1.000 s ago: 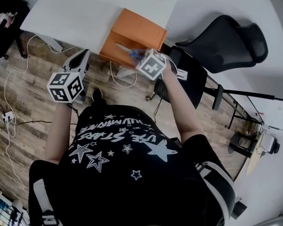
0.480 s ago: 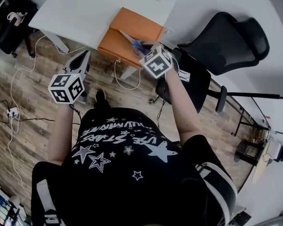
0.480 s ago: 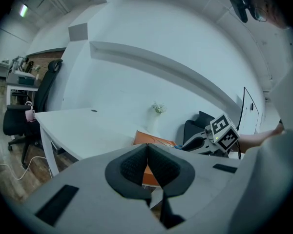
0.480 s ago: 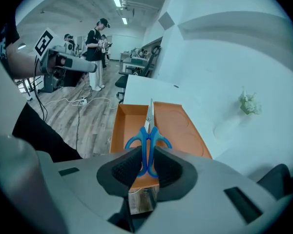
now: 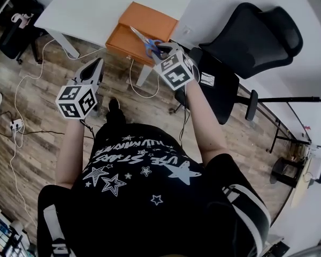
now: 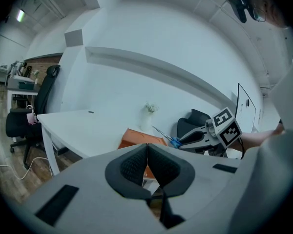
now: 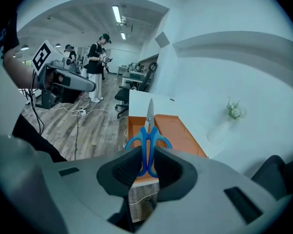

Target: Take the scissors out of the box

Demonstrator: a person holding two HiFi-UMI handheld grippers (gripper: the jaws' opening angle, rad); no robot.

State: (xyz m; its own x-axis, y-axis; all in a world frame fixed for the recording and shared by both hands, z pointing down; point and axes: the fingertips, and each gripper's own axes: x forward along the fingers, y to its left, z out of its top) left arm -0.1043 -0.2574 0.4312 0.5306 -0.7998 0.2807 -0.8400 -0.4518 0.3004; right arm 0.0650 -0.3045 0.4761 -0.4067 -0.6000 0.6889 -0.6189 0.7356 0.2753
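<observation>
The scissors (image 5: 145, 43) have blue handles and steel blades, and my right gripper (image 5: 159, 50) is shut on the handles. They hang in the air above the orange box (image 5: 140, 30), blades pointing away over it. From the right gripper view the scissors (image 7: 148, 138) stand between the pads with the orange box (image 7: 173, 133) lying open below. My left gripper (image 5: 91, 71) is shut with nothing in it, held out over the floor to the left of the table. In the left gripper view its pads (image 6: 147, 165) meet, and the scissors (image 6: 167, 135) and box (image 6: 139, 139) show beyond them.
The box sits at the near edge of a white table (image 5: 96, 7). A black office chair (image 5: 246, 36) stands to the right. Cables (image 5: 21, 90) trail across the wooden floor. A small vase (image 7: 233, 113) stands on the table. People stand far off in the room.
The right gripper has risen with the scissors, lifting them clear of the box. The left gripper has drifted a little and stays shut.
</observation>
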